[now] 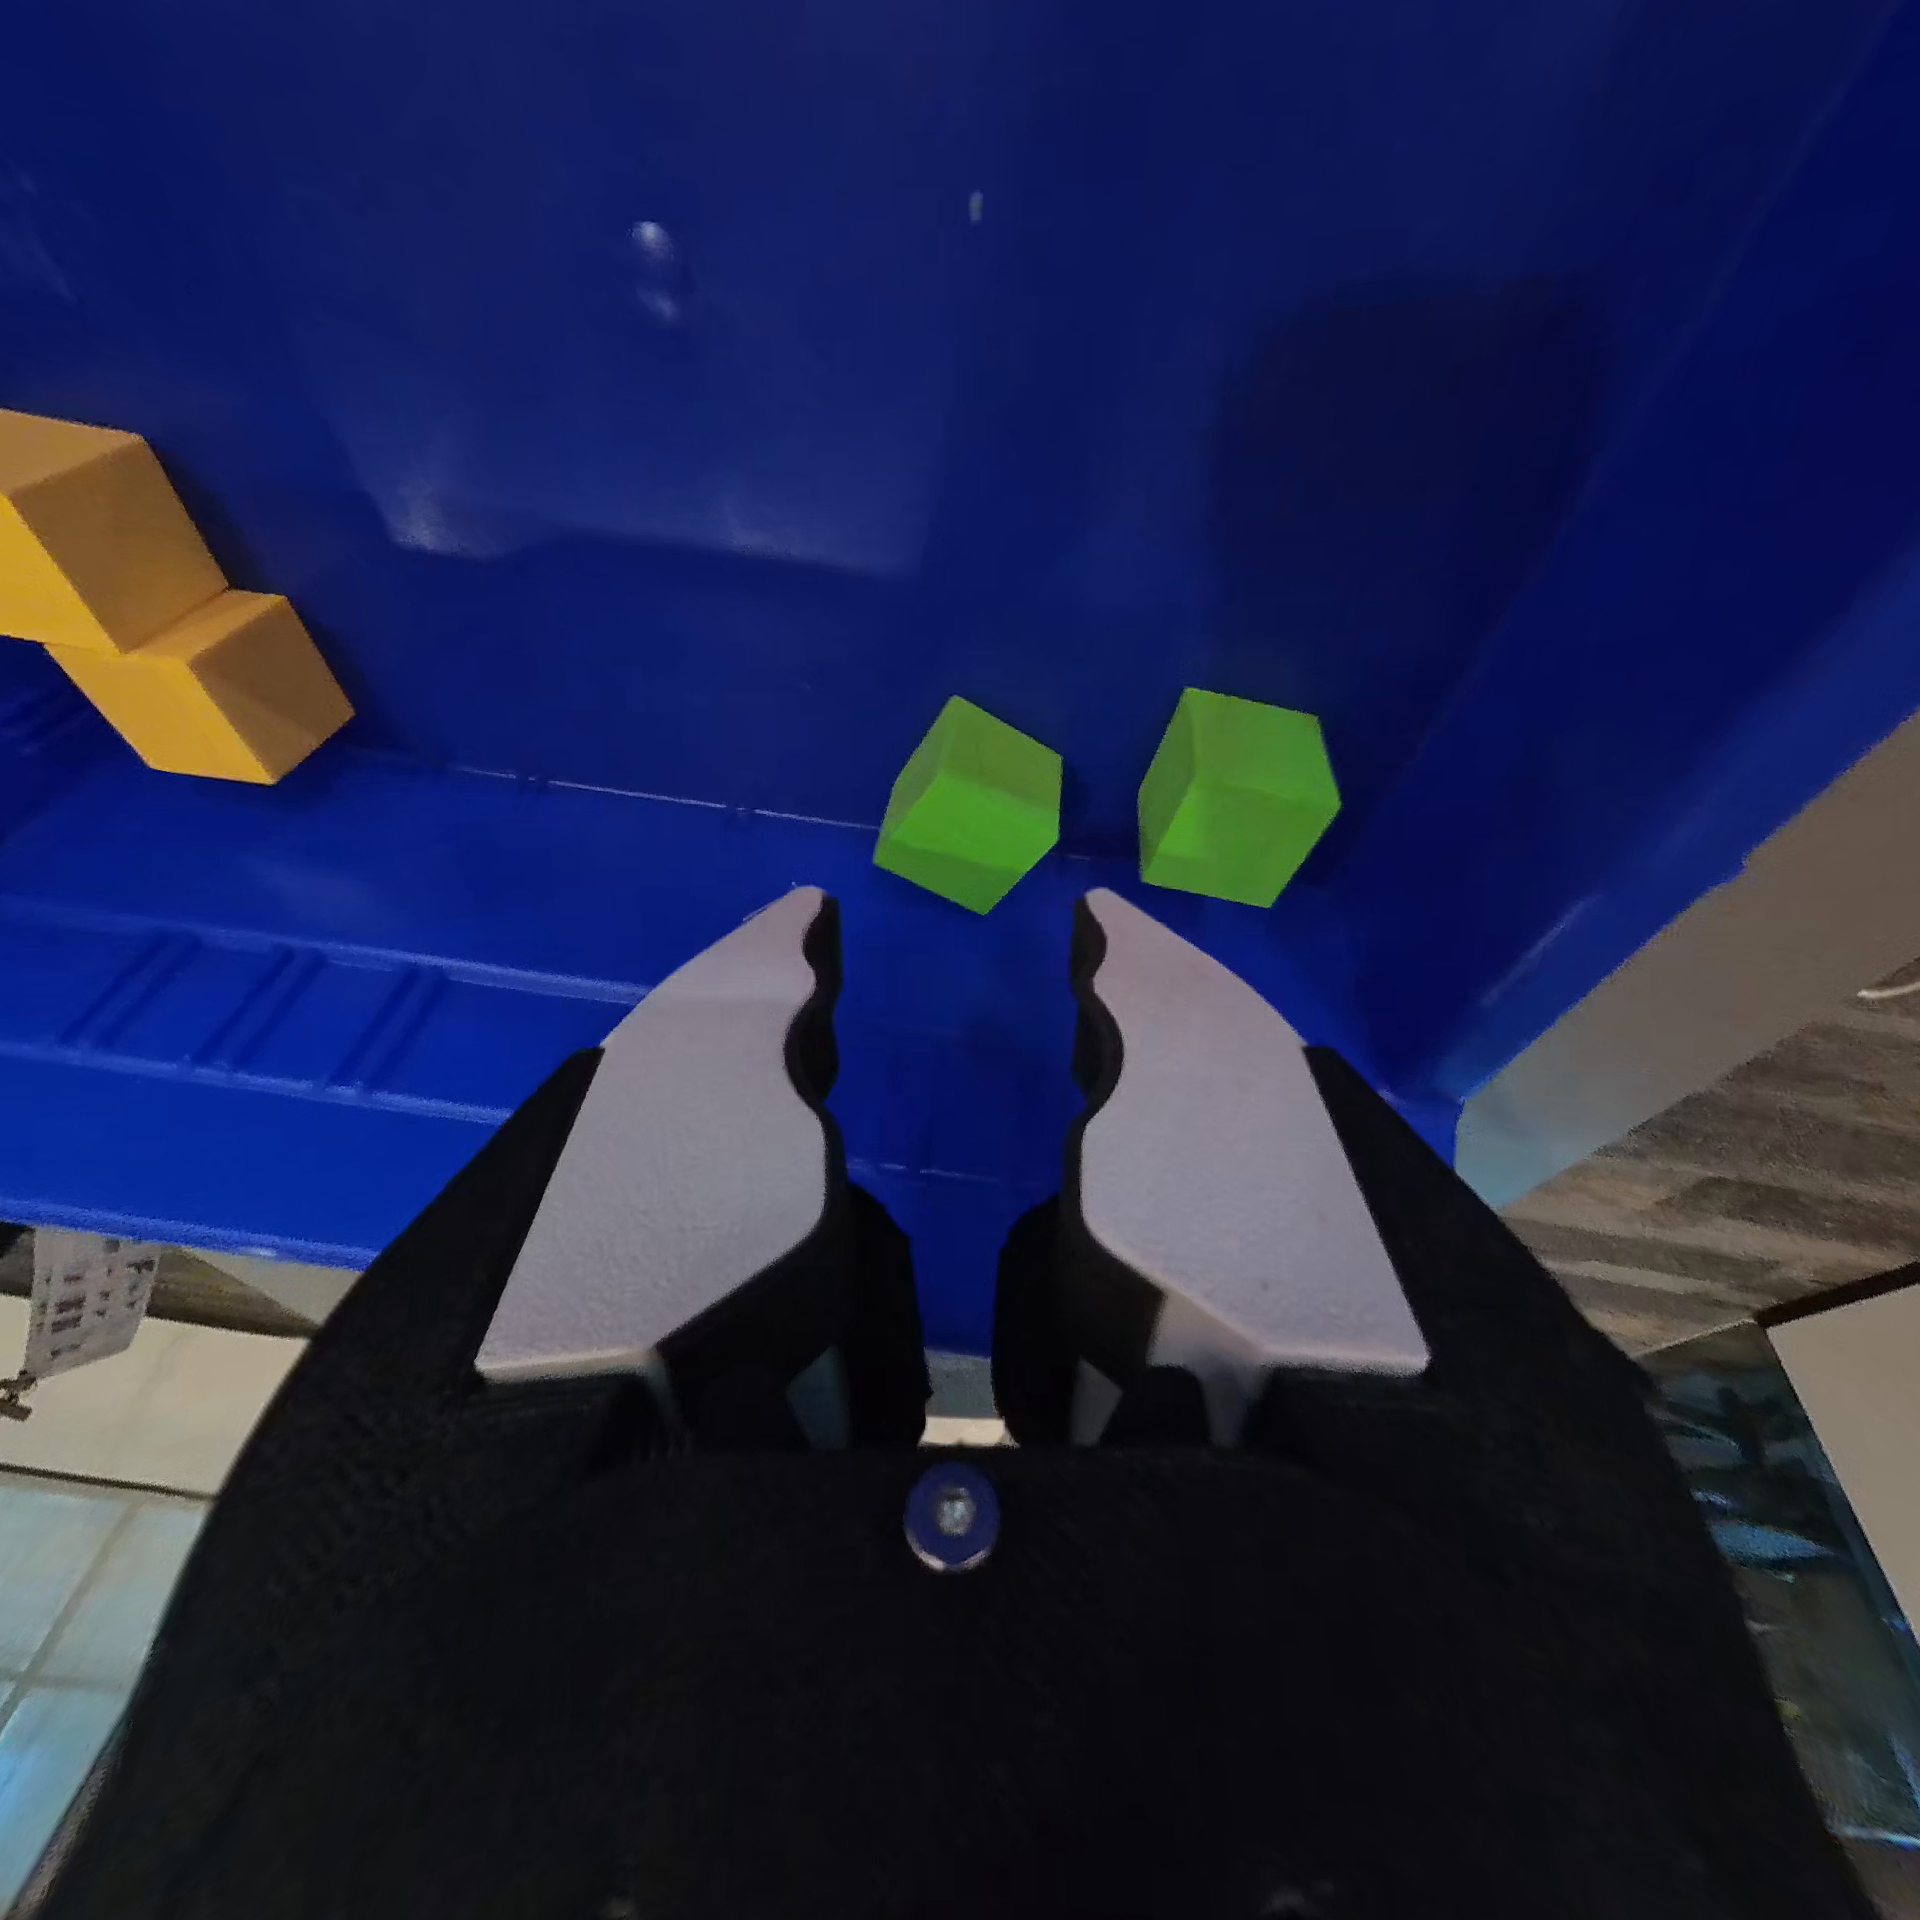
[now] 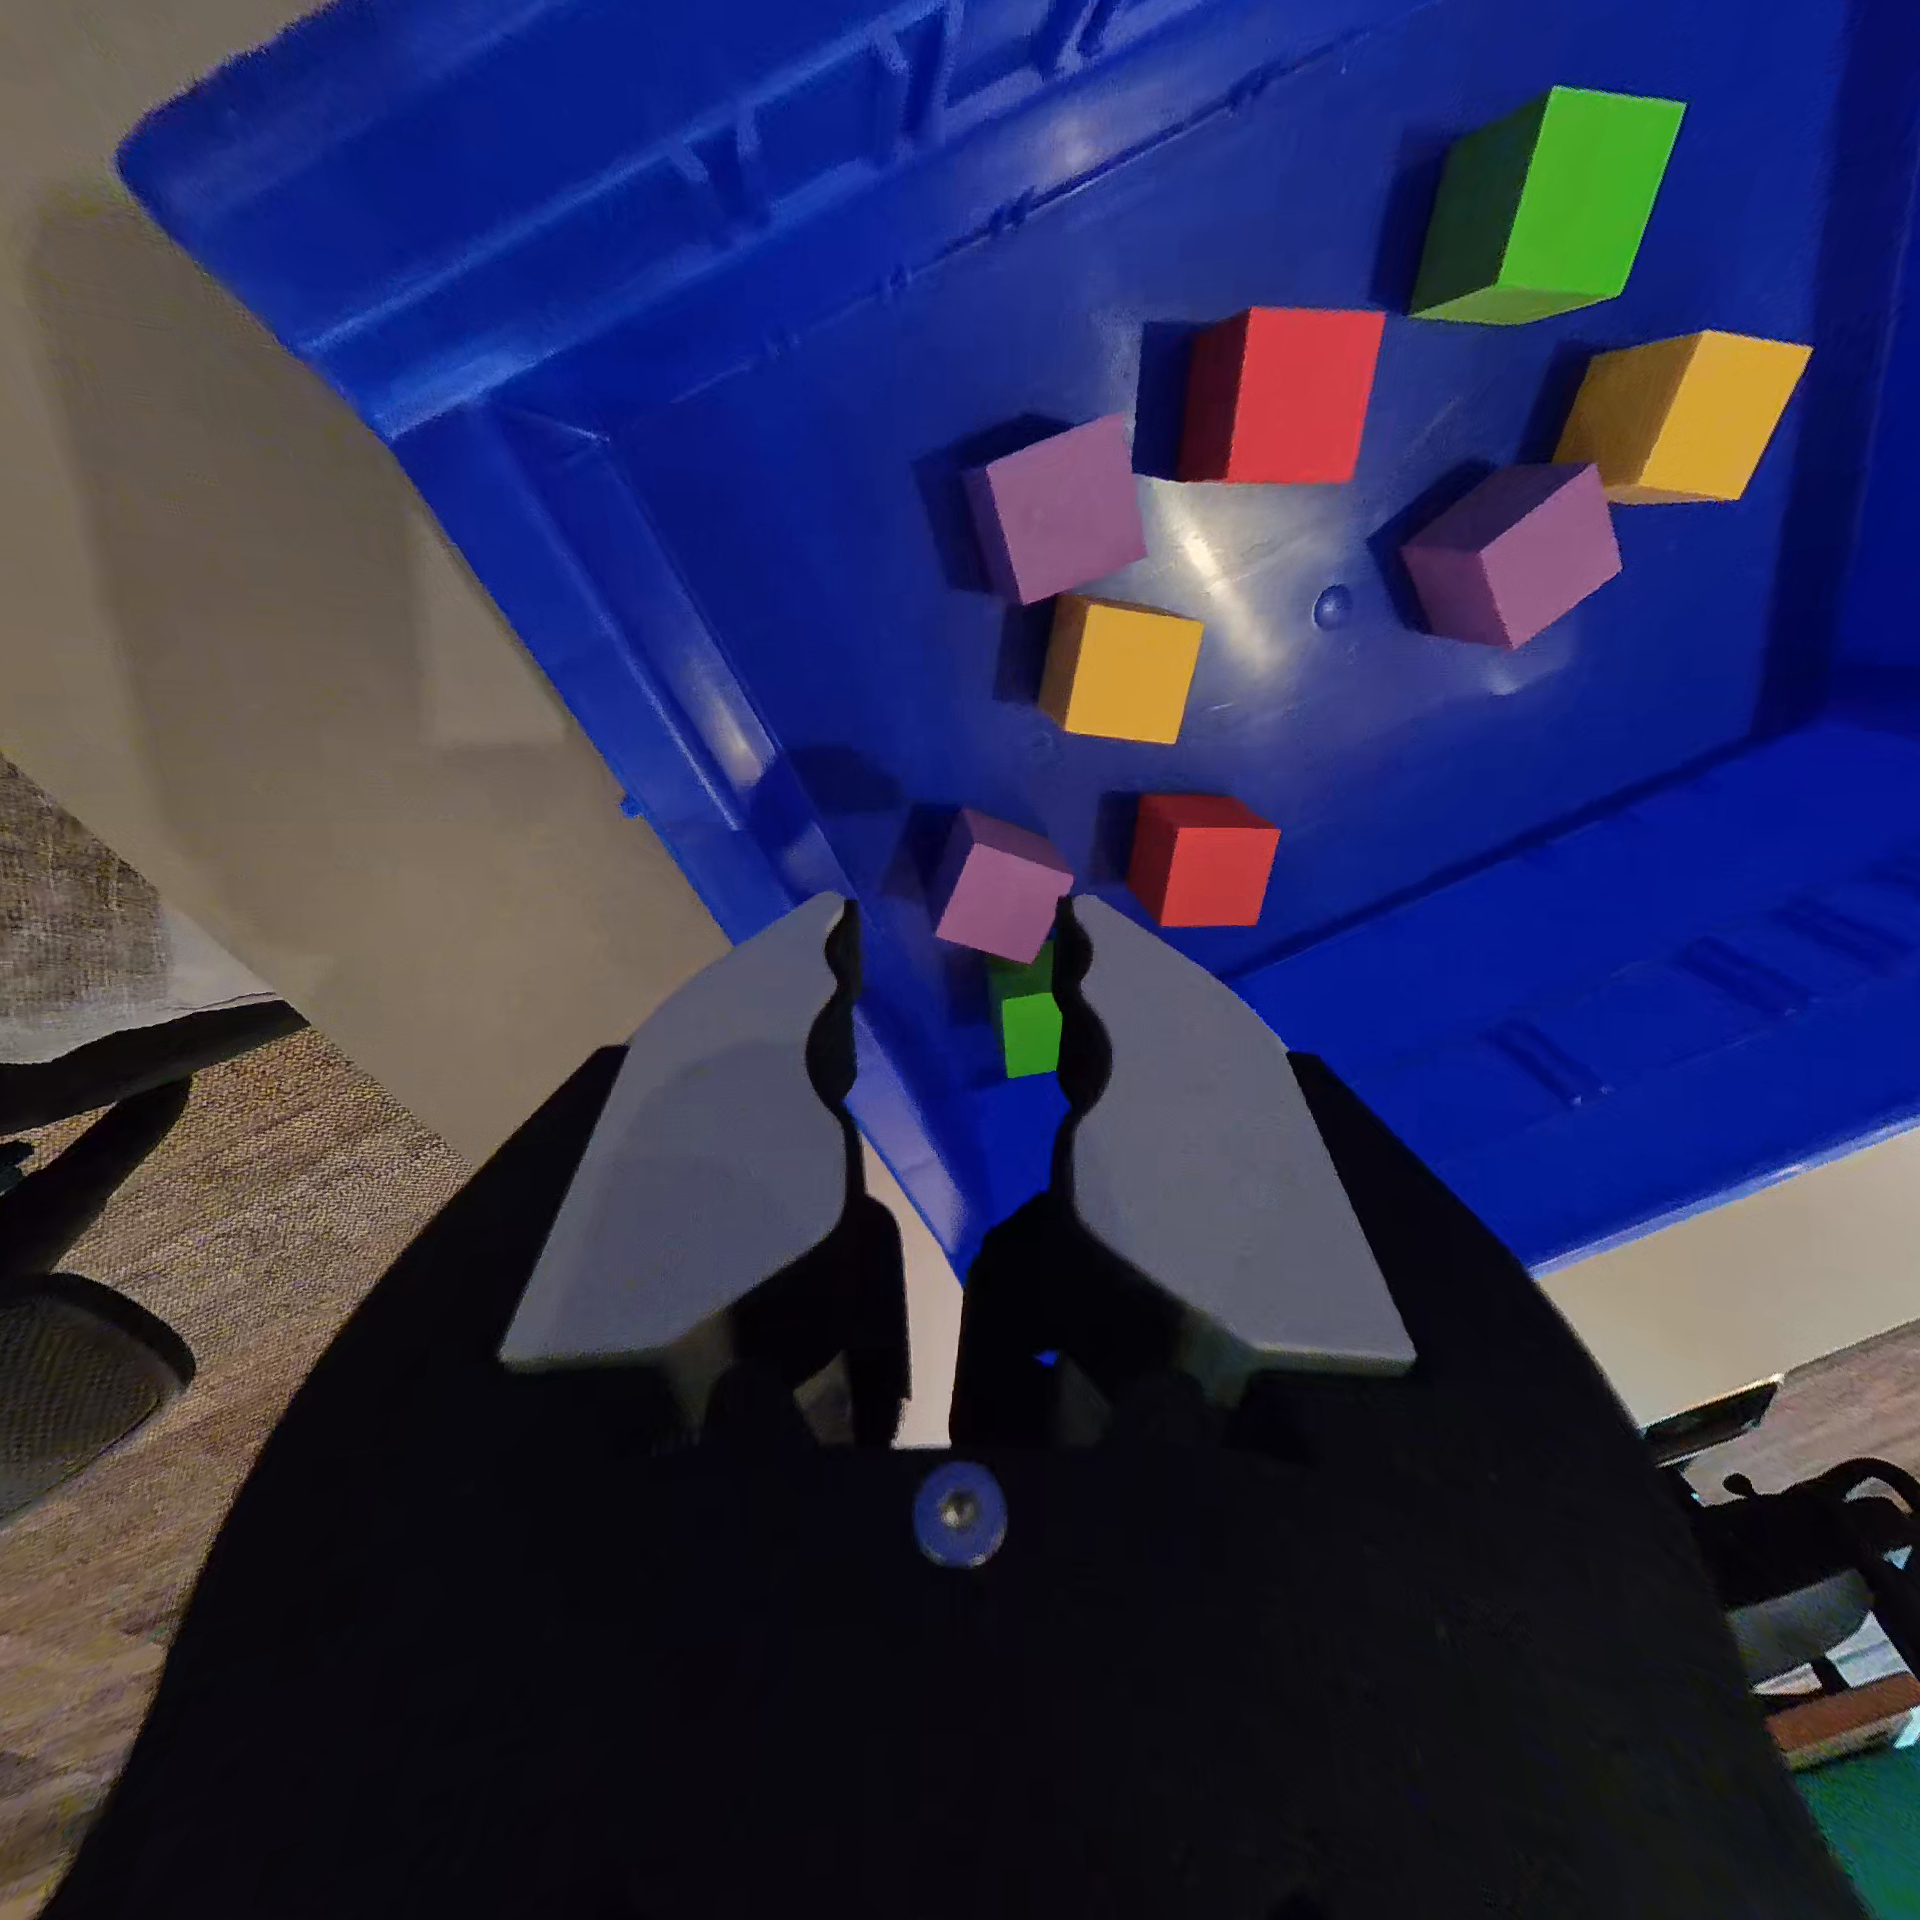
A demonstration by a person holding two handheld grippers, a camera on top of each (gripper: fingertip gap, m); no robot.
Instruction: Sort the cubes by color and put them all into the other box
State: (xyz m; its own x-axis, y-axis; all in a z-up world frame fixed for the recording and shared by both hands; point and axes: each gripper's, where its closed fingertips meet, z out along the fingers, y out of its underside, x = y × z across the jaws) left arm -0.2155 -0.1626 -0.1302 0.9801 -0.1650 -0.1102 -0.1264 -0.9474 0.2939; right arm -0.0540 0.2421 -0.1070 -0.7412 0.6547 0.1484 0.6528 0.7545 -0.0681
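Note:
In the left wrist view my left gripper (image 1: 954,906) is open and empty, over the near wall of a blue plastic bin (image 1: 312,997). Two green cubes (image 1: 971,805) (image 1: 1231,800) lie side by side on the bin floor just past its fingertips; the left one is nearest. In the right wrist view my right gripper (image 2: 956,920) is open above the bin's corner (image 2: 665,665). A purple cube (image 2: 1000,885) lies just beyond its tips, close to the right finger (image 2: 1174,1122). A small green cube (image 2: 1031,1029) shows between the fingers, lower in the bin.
Yellow blocks (image 1: 156,613) lie at the bin's left. Red (image 2: 1283,400) (image 2: 1205,862), purple (image 2: 1055,509) (image 2: 1517,551), yellow (image 2: 1122,670) (image 2: 1688,416) and green (image 2: 1553,208) cubes are scattered on the bin floor. The bin stands on a pale table (image 2: 260,582); carpet (image 2: 260,1174) lies below.

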